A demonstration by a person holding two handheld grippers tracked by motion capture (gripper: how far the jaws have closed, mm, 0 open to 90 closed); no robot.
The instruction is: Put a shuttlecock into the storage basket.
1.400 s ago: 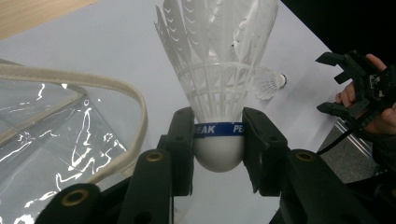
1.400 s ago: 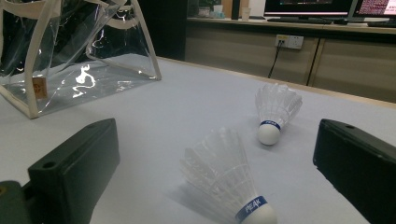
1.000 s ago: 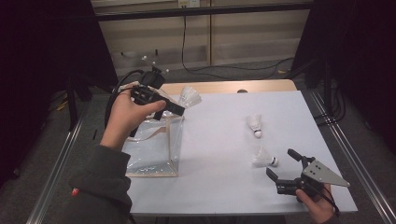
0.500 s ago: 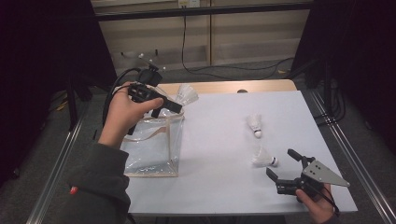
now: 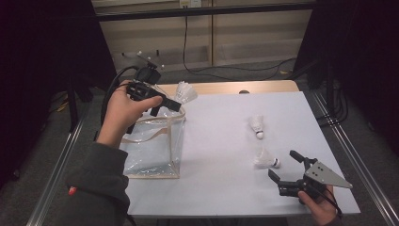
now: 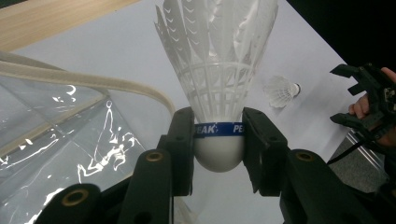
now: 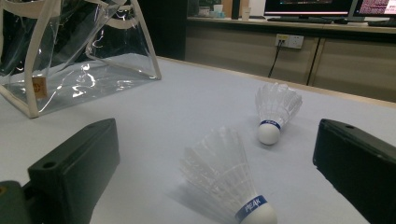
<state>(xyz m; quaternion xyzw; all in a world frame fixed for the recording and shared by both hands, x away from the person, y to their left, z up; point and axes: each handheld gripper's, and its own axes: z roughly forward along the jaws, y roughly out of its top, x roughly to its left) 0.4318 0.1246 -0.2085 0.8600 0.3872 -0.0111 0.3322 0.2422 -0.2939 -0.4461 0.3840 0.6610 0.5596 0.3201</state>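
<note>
Left tool (image 6: pixel 218 140) lifted farther back, shuttlecock (image 6: pixel 215 70) clamped between jaws

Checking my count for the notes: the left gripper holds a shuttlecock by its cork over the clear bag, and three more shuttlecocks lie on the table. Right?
Not quite: two shuttlecocks lie on the table, not three, as the high view shows. The rest stands: the left gripper holds a shuttlecock by its cork over the clear bag.

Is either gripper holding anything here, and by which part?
The left gripper holds a shuttlecock by its cork base, at the blue band. The right gripper is open, holding nothing.
</note>
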